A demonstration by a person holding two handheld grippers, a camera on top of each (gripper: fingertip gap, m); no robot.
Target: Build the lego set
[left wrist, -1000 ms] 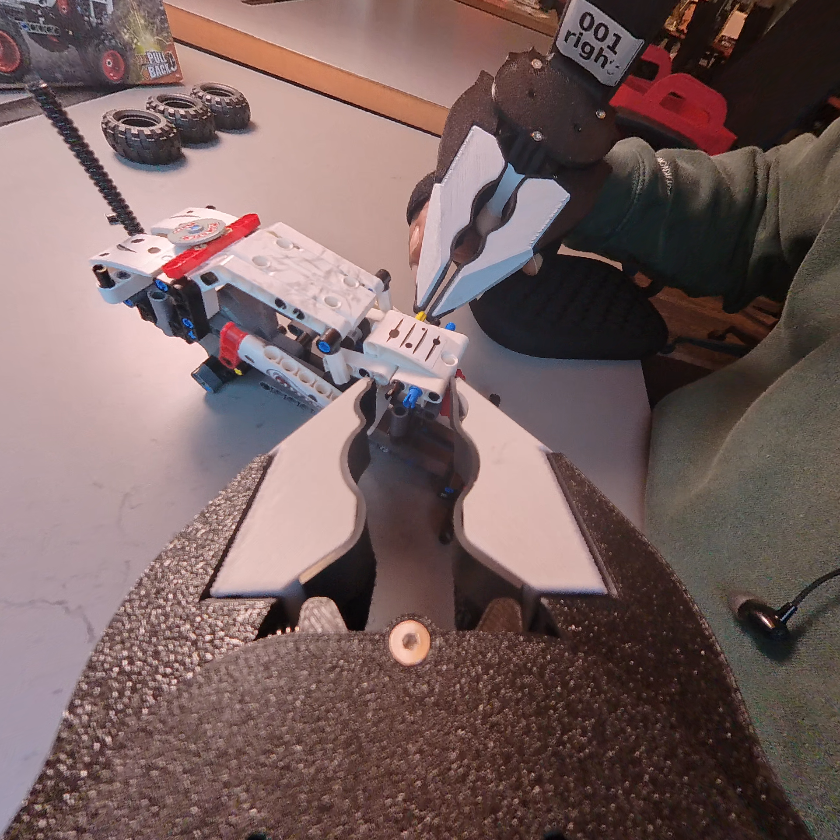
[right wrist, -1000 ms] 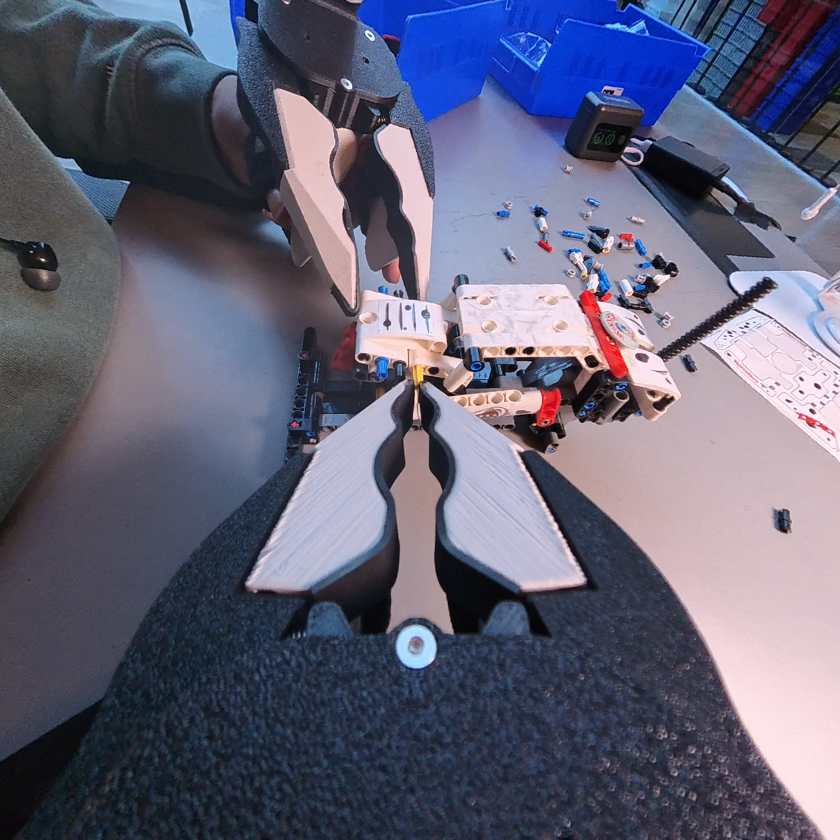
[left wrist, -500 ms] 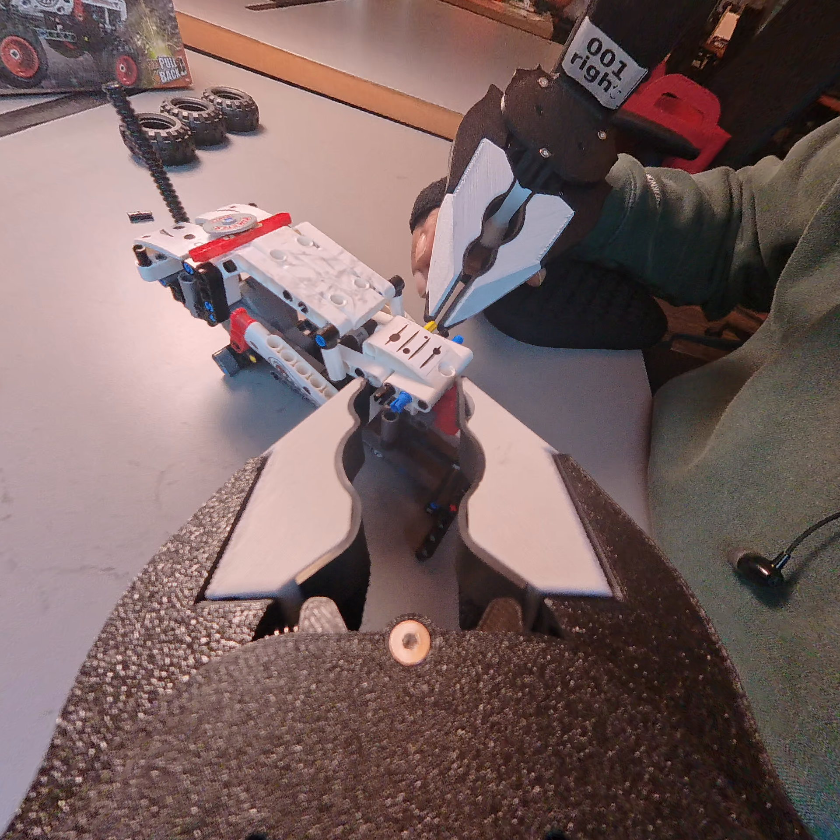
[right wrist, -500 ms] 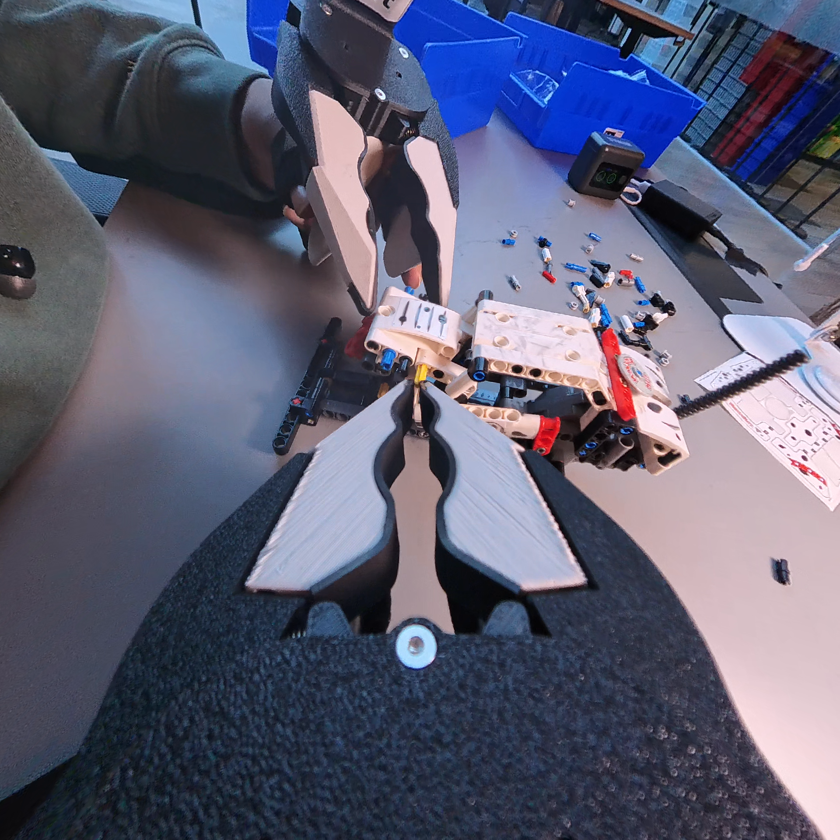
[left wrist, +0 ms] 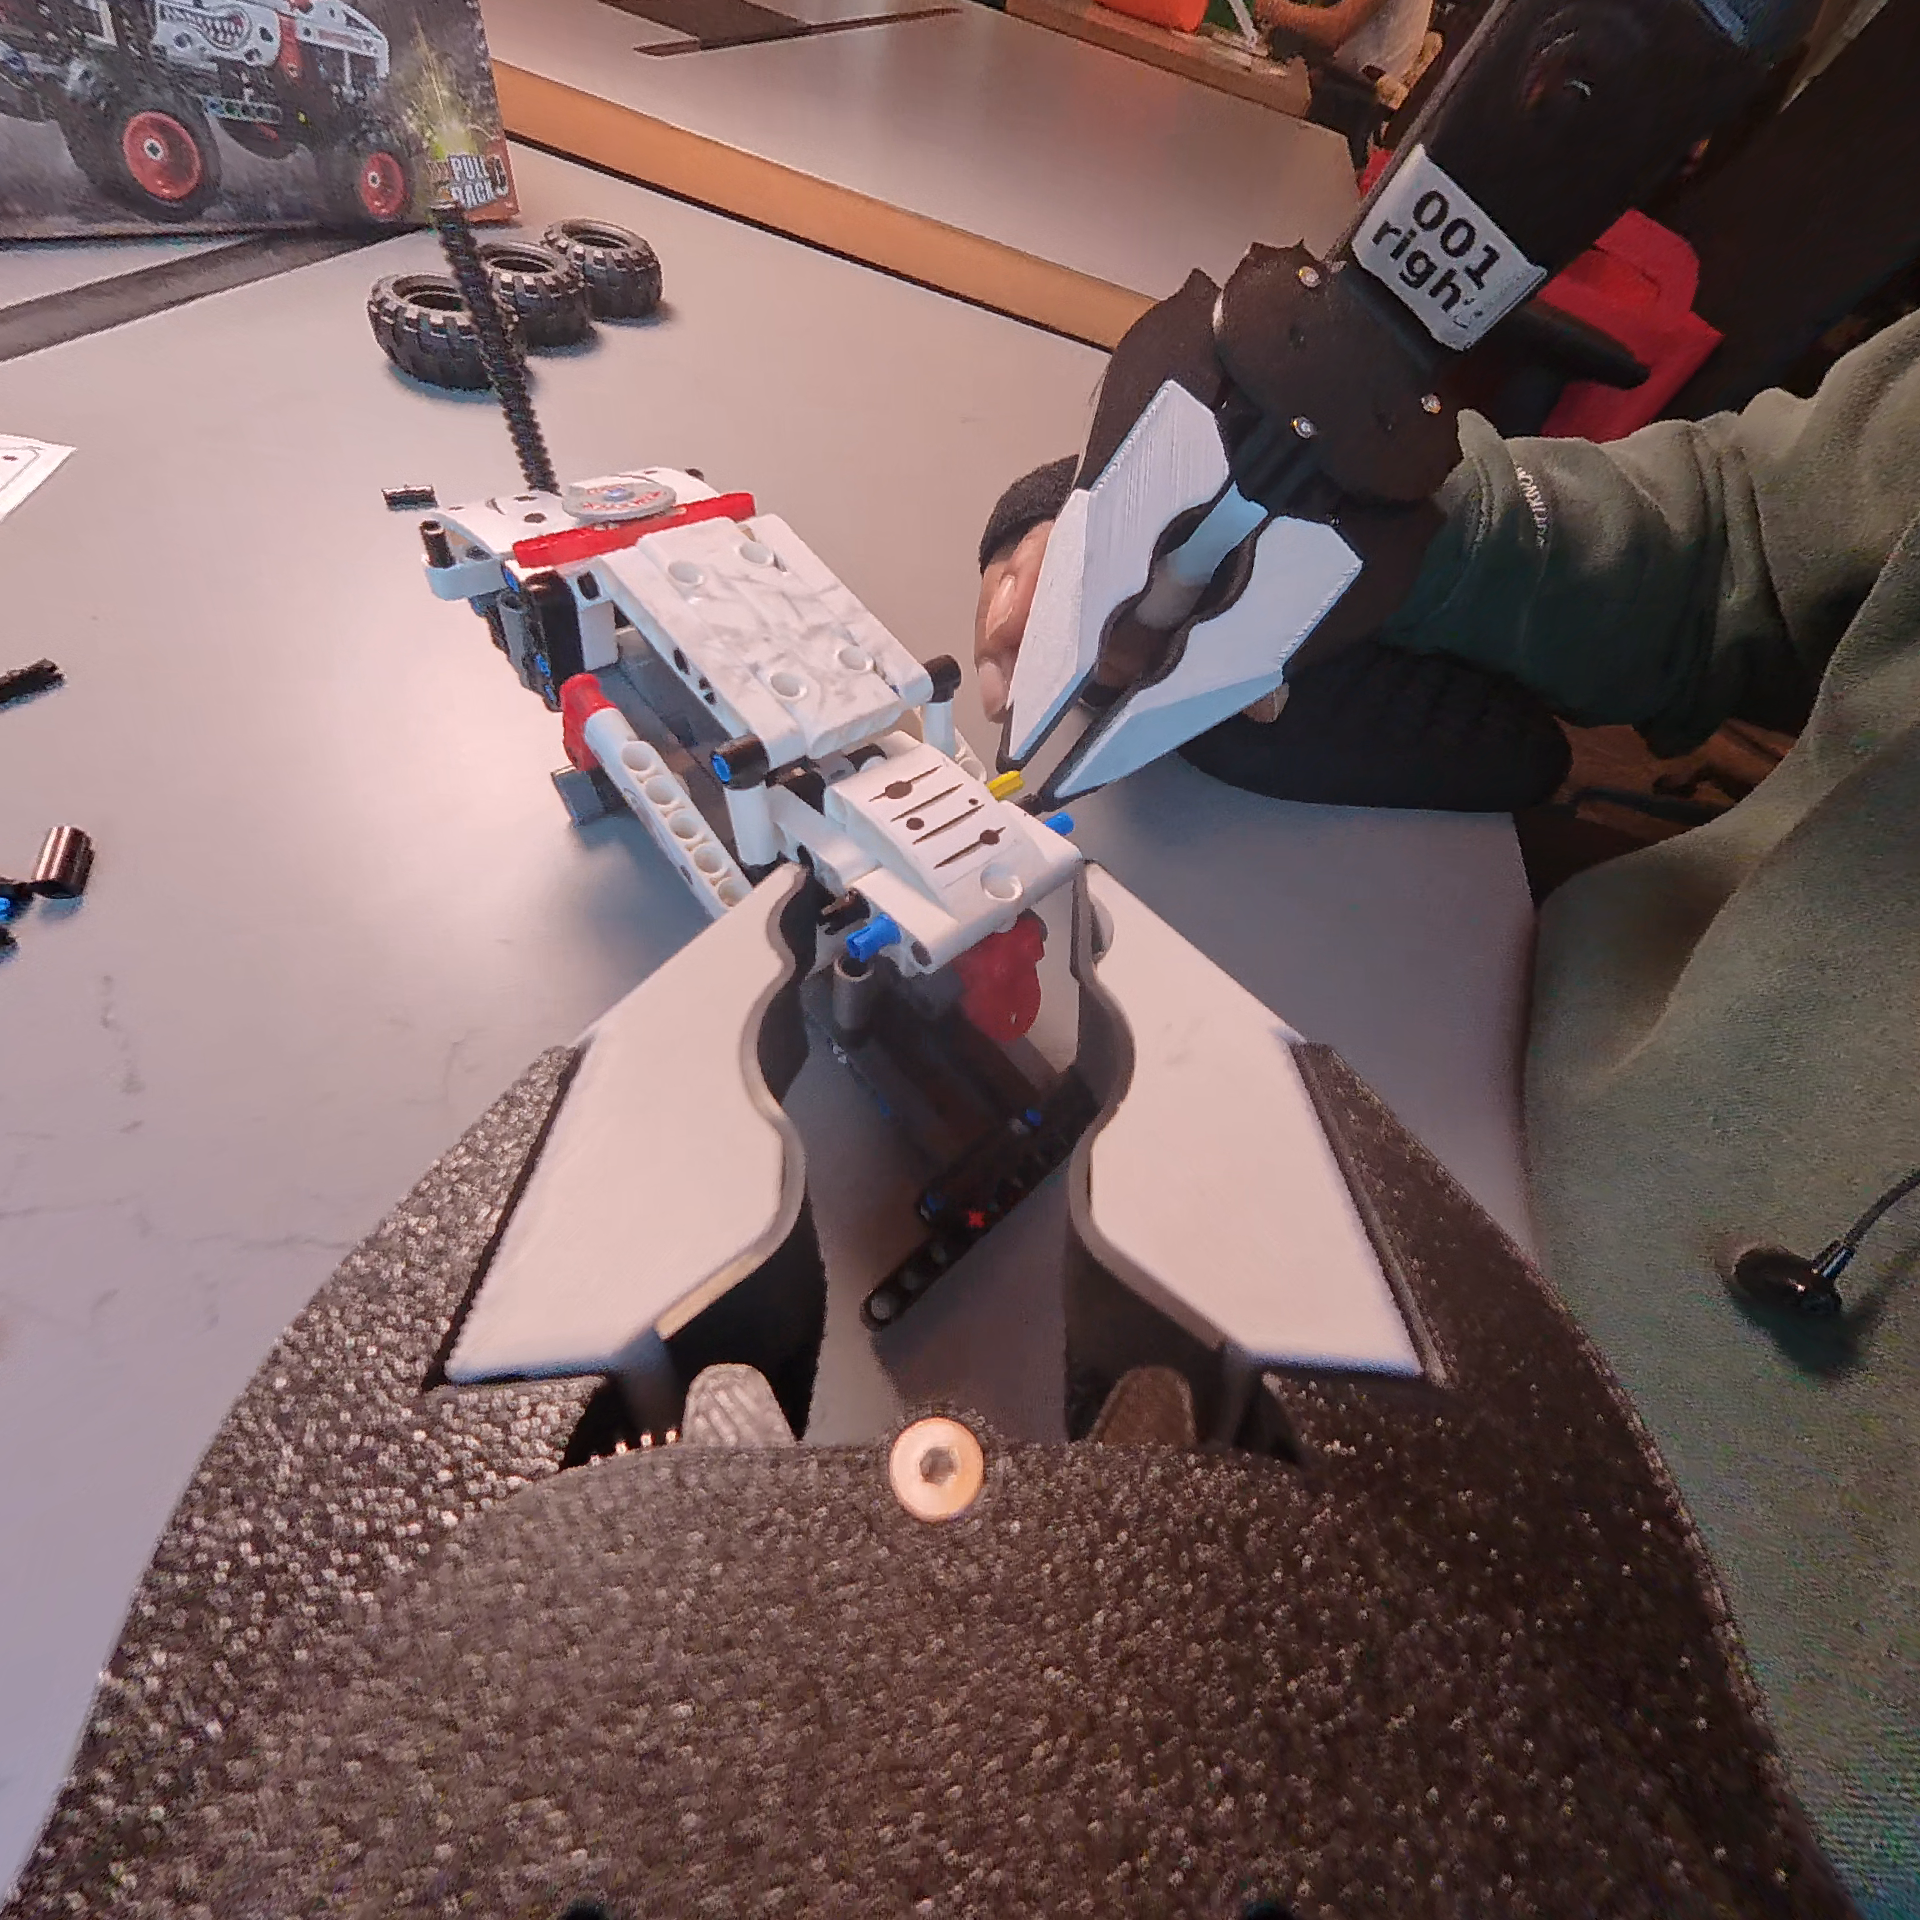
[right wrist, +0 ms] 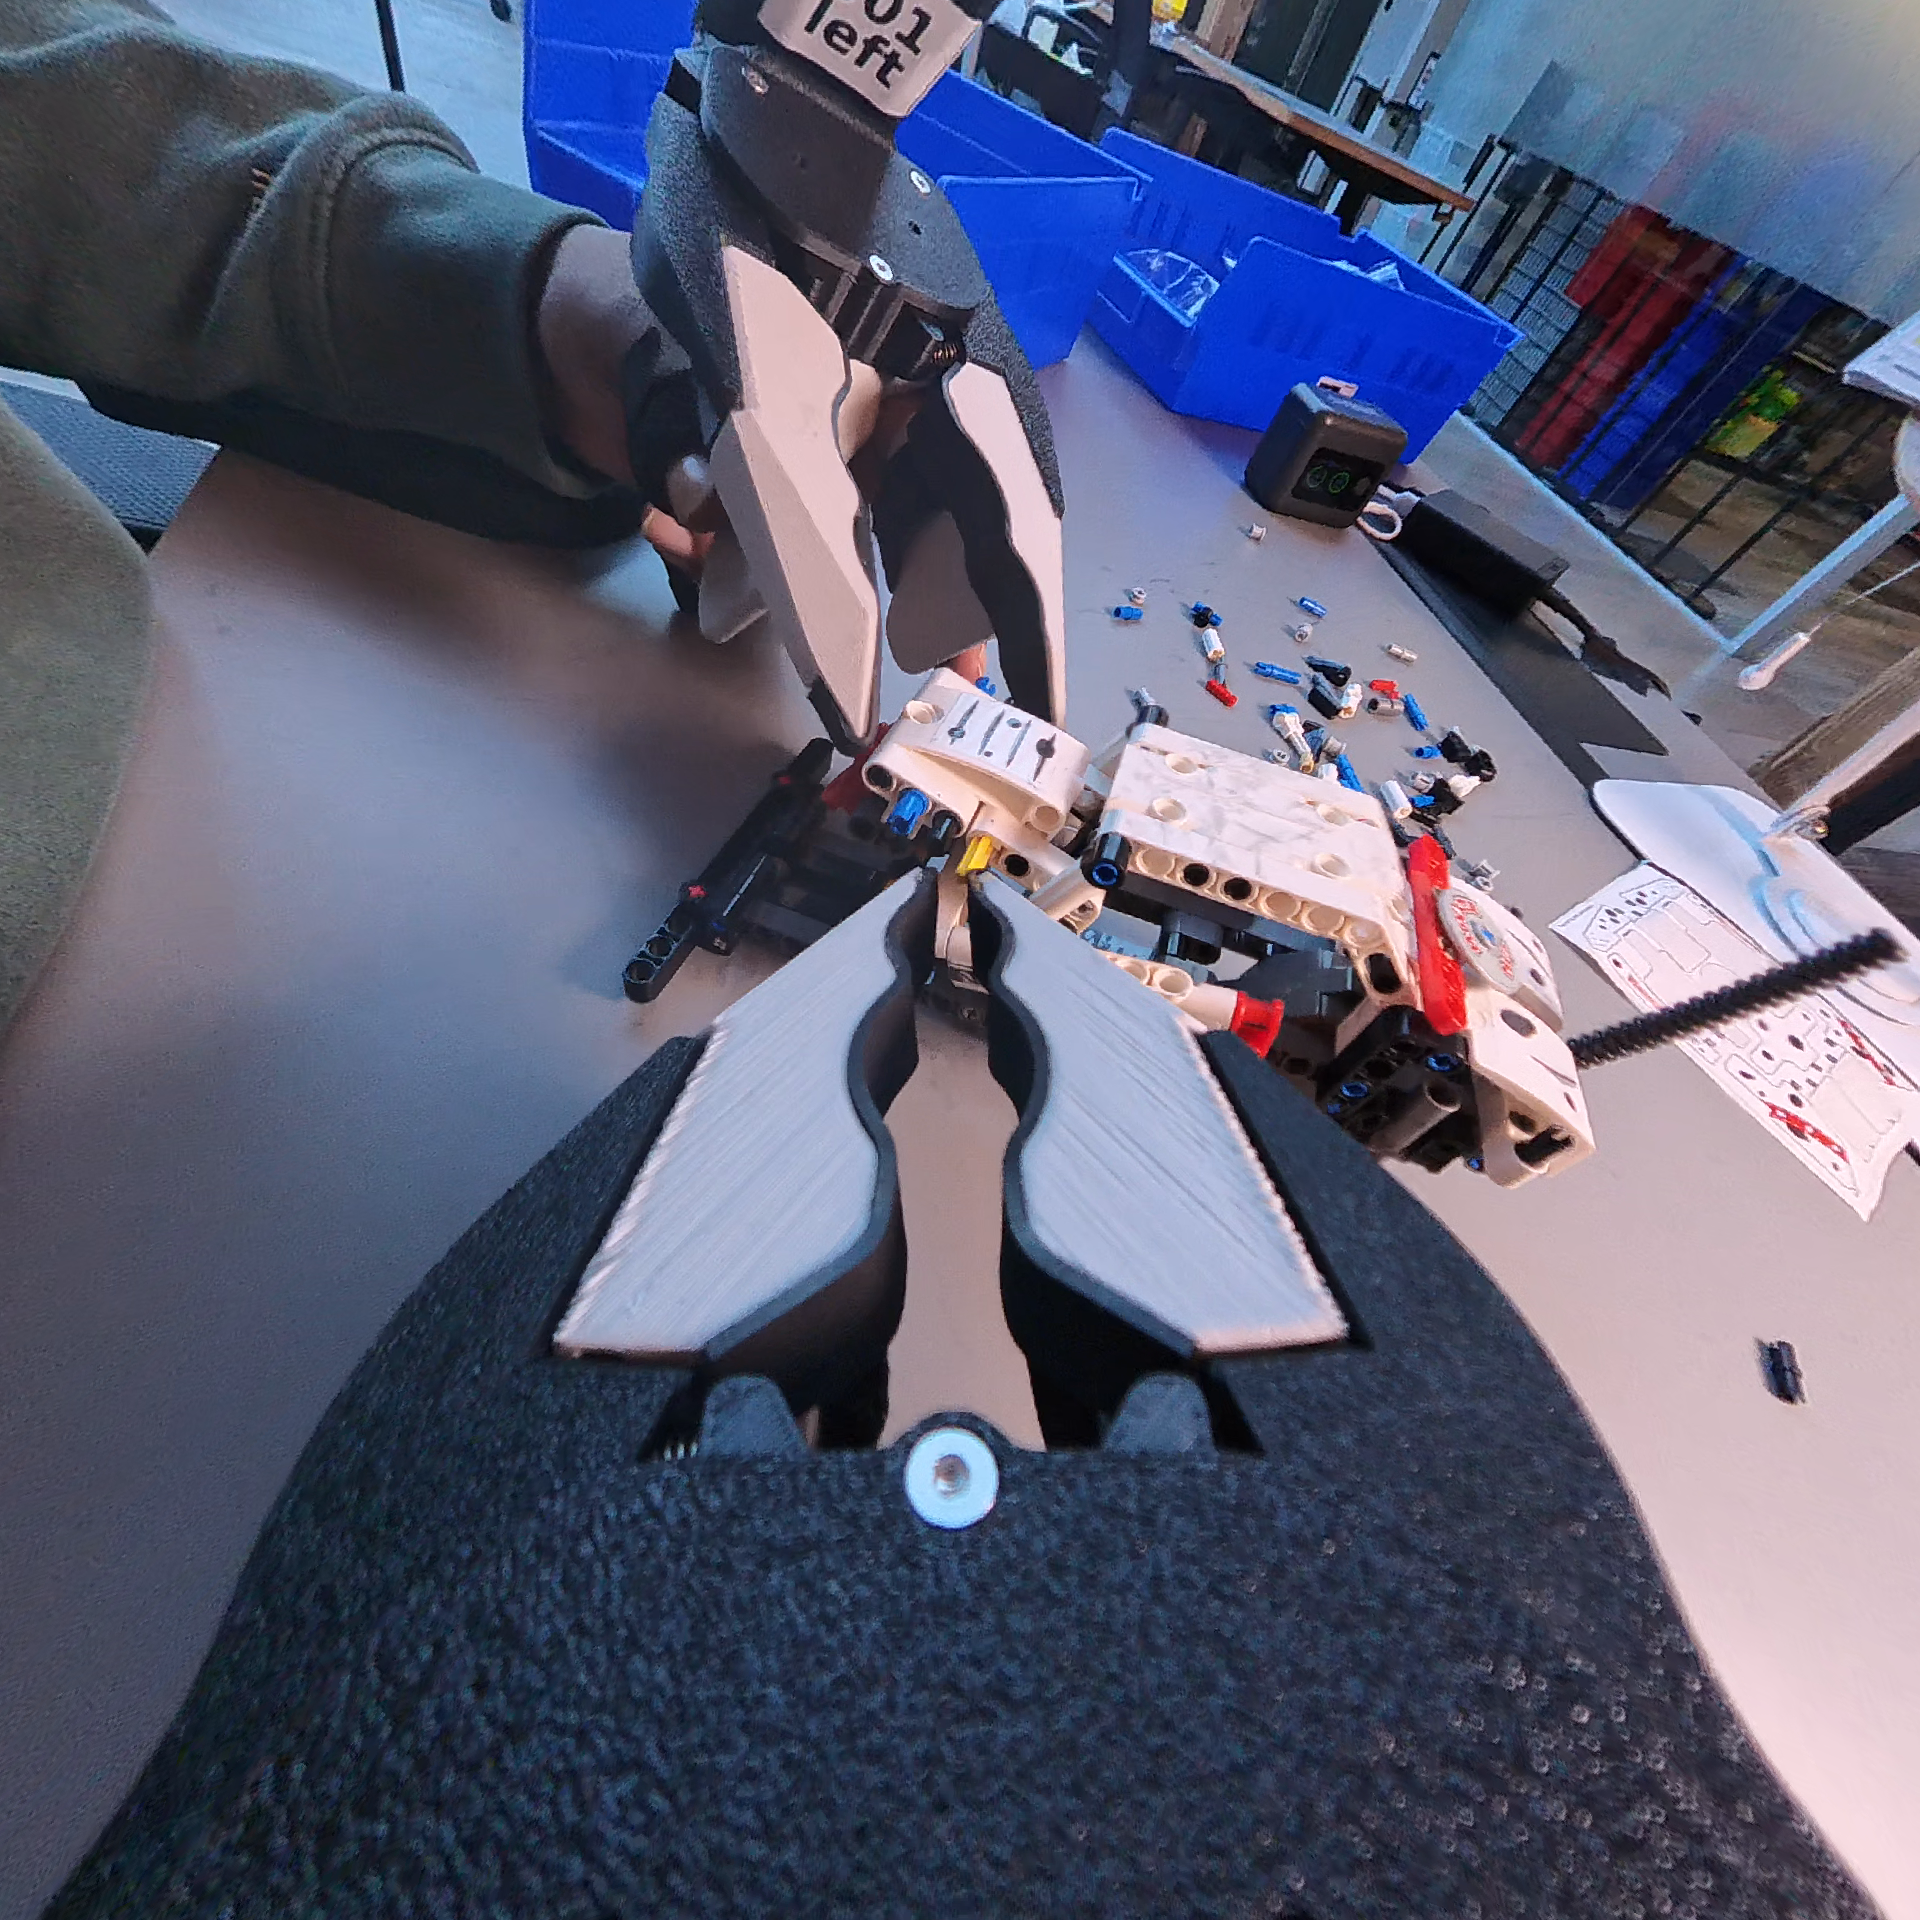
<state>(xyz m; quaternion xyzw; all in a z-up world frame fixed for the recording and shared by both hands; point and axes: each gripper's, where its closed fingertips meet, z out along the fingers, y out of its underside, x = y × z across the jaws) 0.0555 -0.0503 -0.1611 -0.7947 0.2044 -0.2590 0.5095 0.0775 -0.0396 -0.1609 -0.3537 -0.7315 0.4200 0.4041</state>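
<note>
The white, red and black lego truck body (left wrist: pixel 748 613) lies on the grey table (left wrist: pixel 260 1039). My left gripper (left wrist: pixel 935 899) is shut on its near end, one finger on each side of the white slotted panel (left wrist: pixel 935 821). A black beam (left wrist: pixel 987 1195) sticks out below, between the fingers. My right gripper (left wrist: pixel 1031 781) comes in from the right, shut on a yellow pin (left wrist: pixel 1003 784) at the side of that panel. In the right wrist view the right gripper (right wrist: pixel 951 888) holds the yellow pin (right wrist: pixel 974 854) against the truck body (right wrist: pixel 1247 831), and the left gripper (right wrist: pixel 951 727) grips the panel from above.
Three black tyres (left wrist: pixel 520 296) and the set's box (left wrist: pixel 239 114) stand at the far left. A black ribbed hose (right wrist: pixel 1725 997) sticks out of the truck's front. Loose small parts (right wrist: pixel 1340 707), a sticker sheet (right wrist: pixel 1766 1049), a black device (right wrist: pixel 1325 468) and blue bins (right wrist: pixel 1299 312) lie beyond. My two grippers' fingertips are within a few centimetres of each other.
The truck body has swung round on the table with both grippers still on it; its hose end now points farther away in the left wrist view. Both holds are unchanged.
</note>
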